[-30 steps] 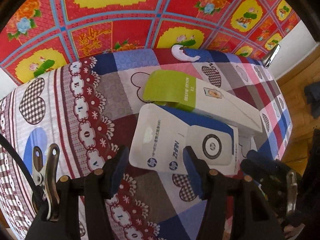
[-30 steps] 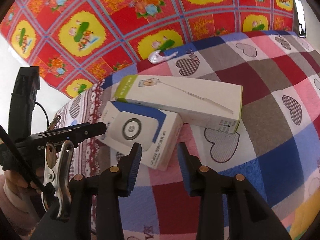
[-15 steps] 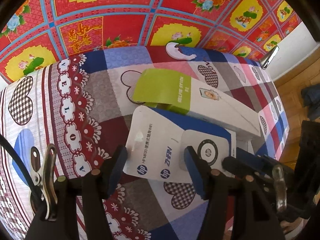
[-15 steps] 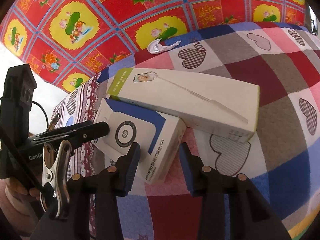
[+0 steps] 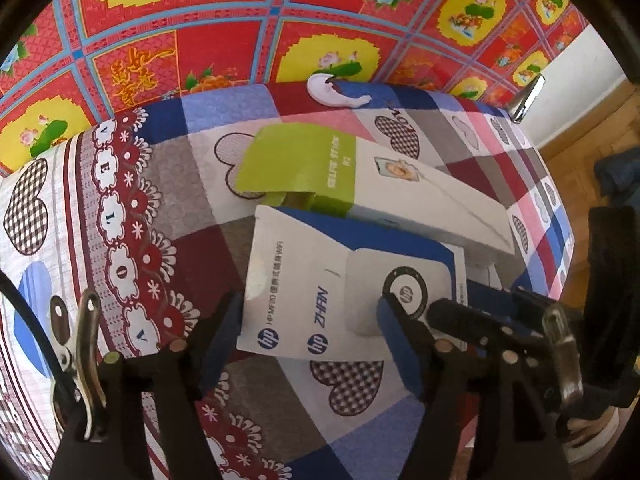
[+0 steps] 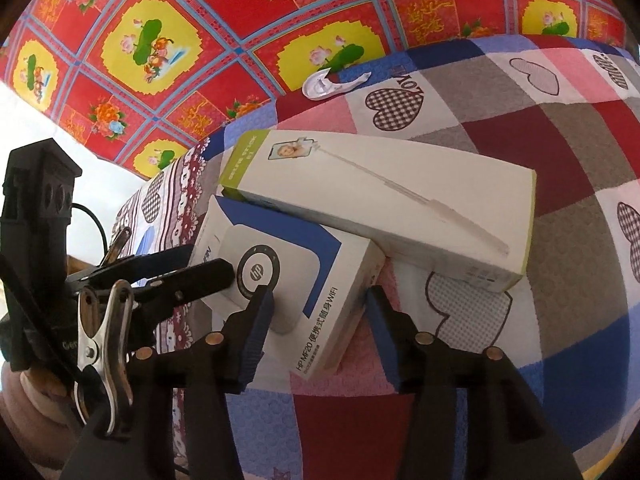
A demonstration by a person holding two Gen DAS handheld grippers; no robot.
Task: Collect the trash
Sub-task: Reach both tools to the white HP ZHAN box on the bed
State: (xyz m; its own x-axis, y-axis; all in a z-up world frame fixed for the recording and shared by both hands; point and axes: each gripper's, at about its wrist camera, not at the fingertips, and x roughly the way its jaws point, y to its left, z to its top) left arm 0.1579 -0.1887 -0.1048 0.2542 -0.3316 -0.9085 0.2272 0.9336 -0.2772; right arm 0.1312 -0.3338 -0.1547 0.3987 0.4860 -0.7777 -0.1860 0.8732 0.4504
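Left hand-held gripper (image 5: 310, 320): jaws apart and just been widening, straddling the near end of the HP box (image 5: 344, 292), pads not pressing on it. Right hand-held gripper (image 6: 320, 320): jaws likewise apart and just been widening, either side of the same box's near corner (image 6: 304, 292), no pad pressing as far as can be told. HP box flat on the quilt (image 5: 192, 216), directly ahead of both grippers, its far edge tucked under the selfie-stick box (image 5: 360, 184). Selfie-stick box just beyond, green end flap open, lying crosswise (image 6: 380, 204). White plastic scrap (image 5: 332, 92) farther ahead, at the quilt's far edge against the red floral cloth (image 5: 240, 20). Metal clip (image 5: 80, 344) left of the left gripper's fingers.
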